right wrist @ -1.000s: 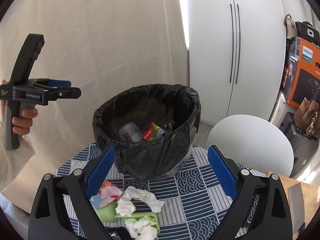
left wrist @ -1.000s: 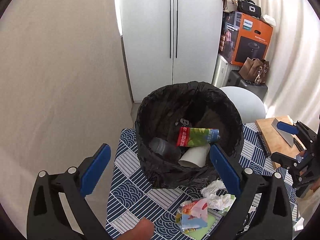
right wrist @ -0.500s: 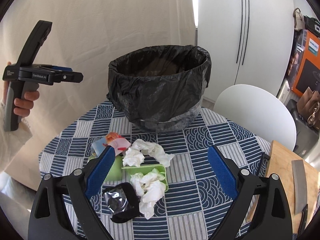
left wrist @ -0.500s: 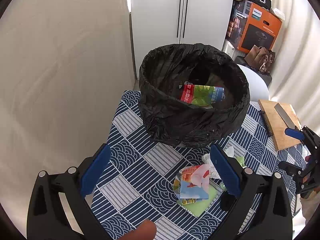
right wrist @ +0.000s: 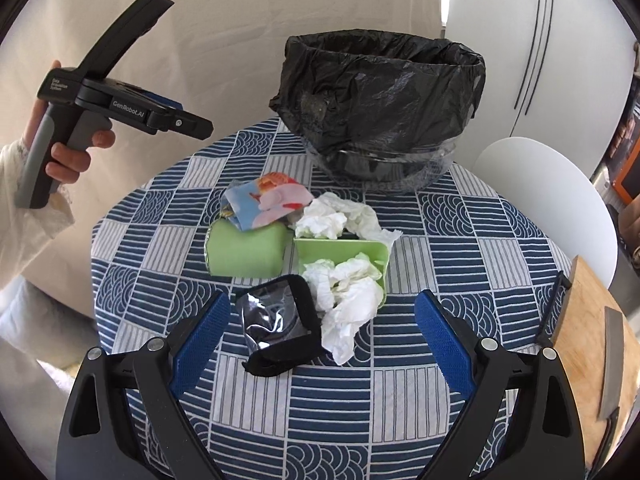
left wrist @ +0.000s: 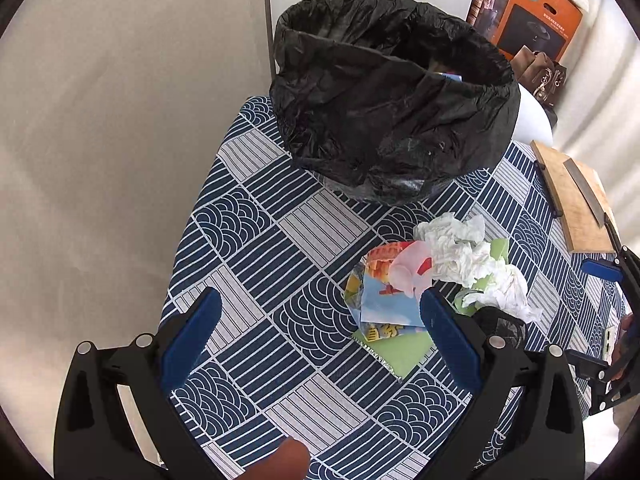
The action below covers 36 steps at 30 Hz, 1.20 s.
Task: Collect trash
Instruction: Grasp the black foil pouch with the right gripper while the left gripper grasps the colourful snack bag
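Right wrist view: both tools, left tool (left wrist: 320,336) and right tool (right wrist: 322,334), spread apart above littered tablecloth (right wrist: 460,216), nothing gripped.

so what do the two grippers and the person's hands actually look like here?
Both are black plastic frames with silver screws and ribbed blue pads on the fingers. The left gripper, seen side-on, has a grey pistol handle, a tall black fin, and white "GenRobot.AI" lettering. The left hand is bare, with a loose white sleeve. No cables visible.
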### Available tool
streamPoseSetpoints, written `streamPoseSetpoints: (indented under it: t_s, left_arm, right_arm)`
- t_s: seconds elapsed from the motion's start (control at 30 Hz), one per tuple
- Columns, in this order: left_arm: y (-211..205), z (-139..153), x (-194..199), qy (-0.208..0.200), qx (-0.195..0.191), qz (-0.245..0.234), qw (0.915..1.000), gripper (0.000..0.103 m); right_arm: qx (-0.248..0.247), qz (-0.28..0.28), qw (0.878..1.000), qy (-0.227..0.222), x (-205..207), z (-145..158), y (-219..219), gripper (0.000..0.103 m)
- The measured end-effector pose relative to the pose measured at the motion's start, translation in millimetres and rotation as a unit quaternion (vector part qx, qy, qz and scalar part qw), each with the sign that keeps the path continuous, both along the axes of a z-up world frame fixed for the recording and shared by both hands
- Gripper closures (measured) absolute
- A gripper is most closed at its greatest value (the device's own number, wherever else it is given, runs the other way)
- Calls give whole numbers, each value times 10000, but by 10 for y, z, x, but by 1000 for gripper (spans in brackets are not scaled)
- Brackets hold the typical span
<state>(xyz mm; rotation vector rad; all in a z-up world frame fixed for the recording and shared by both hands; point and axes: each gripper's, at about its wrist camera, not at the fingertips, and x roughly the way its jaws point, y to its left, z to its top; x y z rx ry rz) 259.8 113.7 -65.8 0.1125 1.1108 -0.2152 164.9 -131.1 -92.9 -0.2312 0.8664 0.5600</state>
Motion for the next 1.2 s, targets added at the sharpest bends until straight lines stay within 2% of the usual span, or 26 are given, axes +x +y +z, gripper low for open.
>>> streamPoseSetpoints:
  t_s: [0.07,0.33,0.53,0.7,0.83,0.93,1.2]
  left_arm:
    - [-26,-98,-33,100,96,10,9999,6]
    - [-42,-447,-109,508,48,112,9986,6]
    - [-116,-560,-86,661,75,-72,9978,6]
    - [-236,-632,14,977,-30,-337,9946,6]
    - [-362,-678,101,1033,23,-561,9931,6]
    - [-426,-737,186,1209,-143,-725,9899,6]
    - [-480,-989,354,1693,-216,-630,9833,5]
  right_arm:
    - [-60,135,9999,83,-32,-69,59,14]
    - [-197,566,9977,315,-116,-268,268,14]
    - [-311,783,9955,445,-111,-409,412,14]
    - [-396,804,9949,467,-84,-493,476,14]
    - [-462,782,9945,529,-47,-560,508,14]
    - [-463,730,9947,565,-7,-573,506,15]
    - [-532,667,9945,608,63,-607,554,16]
